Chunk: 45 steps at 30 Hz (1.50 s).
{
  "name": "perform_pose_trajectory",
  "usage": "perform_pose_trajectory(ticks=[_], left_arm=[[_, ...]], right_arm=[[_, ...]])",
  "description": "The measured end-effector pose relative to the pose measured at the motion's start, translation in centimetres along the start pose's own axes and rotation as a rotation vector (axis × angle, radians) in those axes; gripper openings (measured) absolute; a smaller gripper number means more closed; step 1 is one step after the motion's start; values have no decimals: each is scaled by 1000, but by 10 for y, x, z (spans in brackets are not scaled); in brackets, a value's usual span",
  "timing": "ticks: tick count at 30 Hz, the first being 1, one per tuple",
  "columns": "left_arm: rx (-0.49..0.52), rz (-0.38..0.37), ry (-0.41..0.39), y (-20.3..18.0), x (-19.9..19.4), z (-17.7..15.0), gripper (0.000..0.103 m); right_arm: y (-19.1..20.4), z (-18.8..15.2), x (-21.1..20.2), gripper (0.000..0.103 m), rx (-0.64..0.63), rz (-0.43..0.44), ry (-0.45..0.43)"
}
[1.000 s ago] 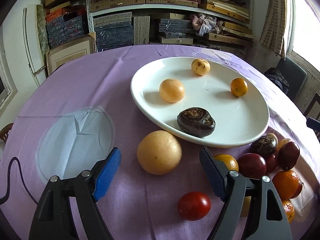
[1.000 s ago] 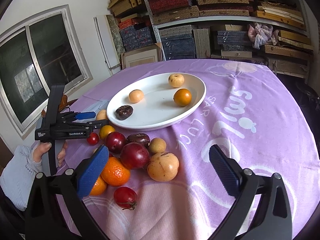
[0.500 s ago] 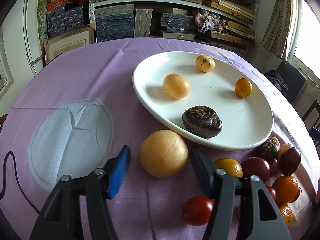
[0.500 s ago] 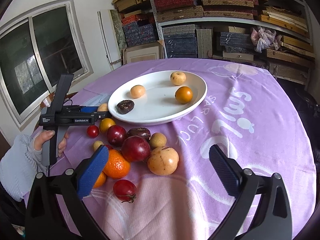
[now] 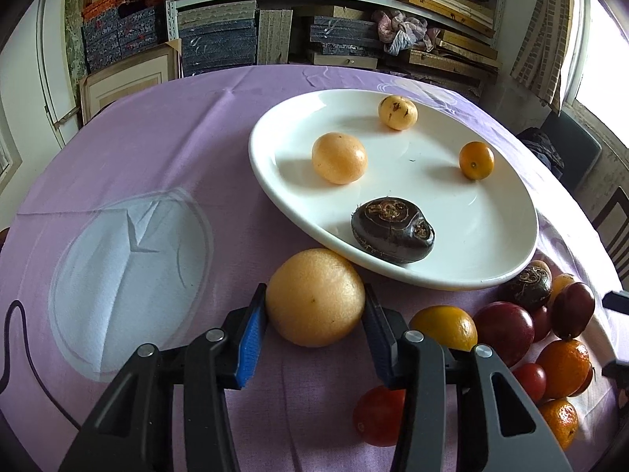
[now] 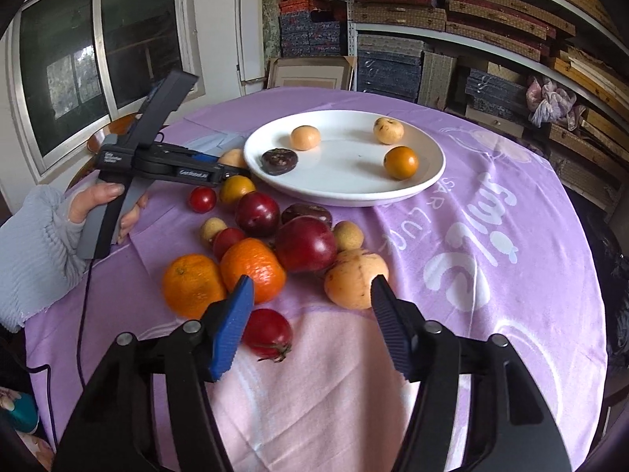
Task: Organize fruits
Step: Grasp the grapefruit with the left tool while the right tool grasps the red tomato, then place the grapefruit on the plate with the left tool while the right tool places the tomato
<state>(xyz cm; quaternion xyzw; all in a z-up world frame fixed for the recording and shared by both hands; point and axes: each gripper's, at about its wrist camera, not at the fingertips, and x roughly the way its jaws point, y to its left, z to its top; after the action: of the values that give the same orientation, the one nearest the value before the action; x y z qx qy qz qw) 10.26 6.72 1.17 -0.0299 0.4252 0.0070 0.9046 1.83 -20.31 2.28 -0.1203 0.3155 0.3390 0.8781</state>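
A white oval plate (image 5: 491, 232) (image 6: 428, 157) on the purple tablecloth holds a pale orange fruit (image 5: 339, 158), a spotted yellow fruit (image 5: 397, 112), a small orange (image 5: 476, 160) and a dark brown fruit (image 5: 393, 229). My left gripper (image 5: 314, 306) (image 6: 220, 165) is shut on a large pale yellow-orange fruit (image 5: 314, 297) just in front of the plate's near rim, both pads touching its sides. My right gripper (image 6: 312, 295) is open and empty, hovering just before a pile of loose fruit (image 6: 298, 244): oranges, red plums, a tomato, a tan pear-like fruit.
Loose fruit (image 5: 511, 326) lies right of my left gripper. A pale printed circle (image 5: 125, 275) marks the cloth at left. Shelves of boxes (image 5: 334, 31) stand behind the table. A window (image 6: 98, 51) is at left.
My left gripper moved forward and closed its pads onto the large pale fruit. My right gripper moved closer to the fruit pile and narrowed somewhat, still open.
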Motion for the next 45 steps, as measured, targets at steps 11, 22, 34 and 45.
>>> perform_pose_trajectory(ticks=[11, 22, 34, 45], left_arm=[[-2, -4, -1, 0, 0, 0, 47], [14, 27, -37, -4, -7, -1, 47], [6, 32, -176, -6, -57, -7, 47], [8, 27, -111, -29, -13, 63, 47]], right_arm=[[12, -13, 22, 32, -7, 39, 115], [13, -13, 31, 31, -11, 43, 151], [-7, -5, 7, 30, 68, 51, 42], [-41, 107, 60, 30, 78, -56, -6]])
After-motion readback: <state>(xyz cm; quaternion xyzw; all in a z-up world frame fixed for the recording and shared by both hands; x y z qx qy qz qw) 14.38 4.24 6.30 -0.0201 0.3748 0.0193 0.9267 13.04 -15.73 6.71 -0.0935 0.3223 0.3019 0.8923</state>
